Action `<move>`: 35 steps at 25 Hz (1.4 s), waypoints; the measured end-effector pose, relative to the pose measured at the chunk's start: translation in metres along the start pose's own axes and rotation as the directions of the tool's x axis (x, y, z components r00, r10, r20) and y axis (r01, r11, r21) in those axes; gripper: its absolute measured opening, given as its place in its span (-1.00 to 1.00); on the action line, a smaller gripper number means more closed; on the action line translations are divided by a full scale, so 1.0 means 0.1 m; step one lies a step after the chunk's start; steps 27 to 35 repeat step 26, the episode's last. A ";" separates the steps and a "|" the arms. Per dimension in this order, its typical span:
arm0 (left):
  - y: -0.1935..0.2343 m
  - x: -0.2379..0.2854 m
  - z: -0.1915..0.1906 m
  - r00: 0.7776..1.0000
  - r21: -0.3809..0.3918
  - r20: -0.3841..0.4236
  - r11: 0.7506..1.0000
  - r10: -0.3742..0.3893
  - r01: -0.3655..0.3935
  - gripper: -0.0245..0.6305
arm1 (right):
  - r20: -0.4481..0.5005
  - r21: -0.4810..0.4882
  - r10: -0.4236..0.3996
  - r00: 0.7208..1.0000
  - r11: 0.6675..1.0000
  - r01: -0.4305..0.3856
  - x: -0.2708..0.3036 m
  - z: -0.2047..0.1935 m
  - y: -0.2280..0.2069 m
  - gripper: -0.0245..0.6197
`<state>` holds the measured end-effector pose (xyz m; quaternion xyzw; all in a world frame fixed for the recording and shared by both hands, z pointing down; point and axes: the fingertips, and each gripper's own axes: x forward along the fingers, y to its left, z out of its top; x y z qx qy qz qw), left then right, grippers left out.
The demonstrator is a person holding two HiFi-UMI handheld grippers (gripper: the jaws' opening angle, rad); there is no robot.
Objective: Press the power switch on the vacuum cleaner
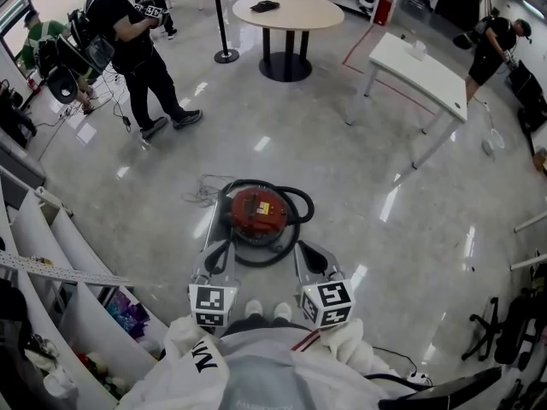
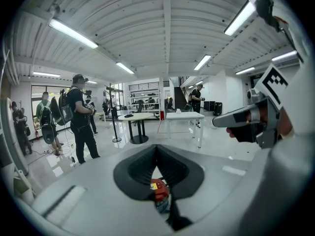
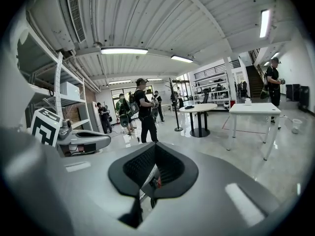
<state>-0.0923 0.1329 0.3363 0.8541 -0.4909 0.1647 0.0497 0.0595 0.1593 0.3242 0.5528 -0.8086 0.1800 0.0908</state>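
Observation:
The red round vacuum cleaner (image 1: 259, 214) stands on the glossy floor just ahead of my feet, its black hose (image 1: 299, 202) looped around it. Both grippers hang above its near side, apart from it. In the head view my left gripper (image 1: 220, 249) sits at the vacuum's left rear and my right gripper (image 1: 304, 248) at its right rear. Each is shut with nothing held. Through the slit of the left gripper (image 2: 157, 154) a bit of the red vacuum (image 2: 158, 189) shows; the right gripper (image 3: 155, 151) shows only a sliver of it (image 3: 157, 182).
White shelving (image 1: 60, 280) runs along my left. A person in black (image 1: 137, 49) stands at the far left, near a stanchion (image 1: 224, 24). A round table (image 1: 288, 11) and a white table (image 1: 423, 71) stand farther off. A thin cable (image 1: 201, 193) lies by the vacuum.

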 end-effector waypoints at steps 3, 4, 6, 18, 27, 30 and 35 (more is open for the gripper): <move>0.06 -0.02 -0.02 1.000 -0.010 0.002 1.000 0.003 -0.003 -0.93 | -0.006 -0.014 0.011 1.000 1.000 -0.011 0.05 0.00 0.08 -0.93; 0.06 -0.03 -0.03 1.000 -0.011 0.000 1.000 0.003 -0.003 -0.93 | -0.011 -0.016 0.013 1.000 1.000 -0.013 0.05 0.00 0.10 -0.93; 0.06 -0.05 -0.04 1.000 -0.012 -0.001 1.000 0.001 -0.001 -0.93 | -0.019 -0.022 0.017 1.000 1.000 -0.017 0.05 -0.01 0.13 -0.93; 0.08 -0.03 -0.06 1.000 -0.019 0.001 1.000 -0.003 0.003 -0.93 | -0.022 -0.023 0.008 1.000 1.000 -0.008 0.07 -0.02 0.11 -0.93; 0.06 0.03 -0.05 1.000 -0.017 0.002 1.000 -0.010 0.010 -0.93 | -0.022 -0.018 0.001 1.000 1.000 -0.002 0.09 -0.04 0.05 -0.93; 0.06 0.03 -0.05 1.000 -0.017 0.002 1.000 -0.010 0.010 -0.93 | -0.022 -0.018 0.001 1.000 1.000 -0.002 0.09 -0.04 0.05 -0.93; 0.06 0.03 -0.05 1.000 -0.017 0.002 1.000 -0.010 0.010 -0.93 | -0.022 -0.018 0.001 1.000 1.000 -0.002 0.09 -0.04 0.05 -0.93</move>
